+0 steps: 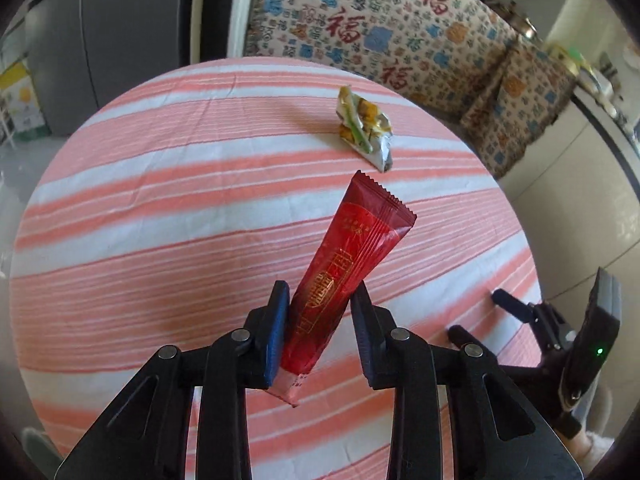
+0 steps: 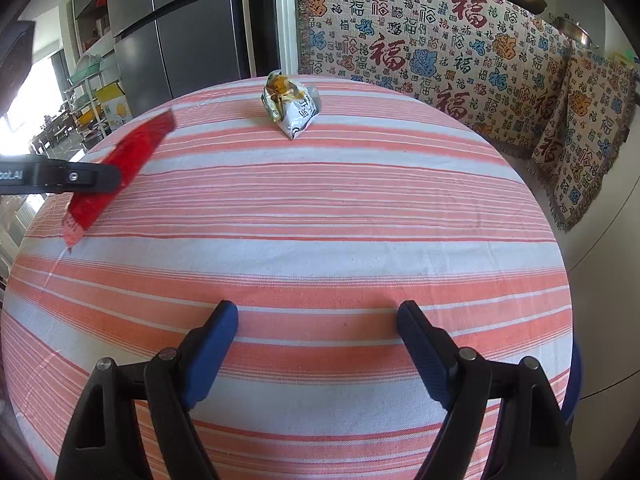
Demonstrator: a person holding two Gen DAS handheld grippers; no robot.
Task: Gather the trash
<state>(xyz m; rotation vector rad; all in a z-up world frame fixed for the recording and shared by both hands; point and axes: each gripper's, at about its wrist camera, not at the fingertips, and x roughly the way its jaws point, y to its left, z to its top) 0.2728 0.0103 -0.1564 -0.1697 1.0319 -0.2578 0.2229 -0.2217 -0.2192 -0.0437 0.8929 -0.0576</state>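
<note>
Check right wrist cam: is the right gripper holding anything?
No: the right gripper is open over the striped tablecloth with nothing between its fingers; the crumpled wrapper lies far ahead.

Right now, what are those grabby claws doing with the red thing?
A person is tidying up trash with two hand-held grippers. The left gripper is pinching a long red wrapper and holding it up above the striped tablecloth. The right gripper is open and holds nothing. A crumpled snack wrapper is still lying on the far side of the table.
</note>
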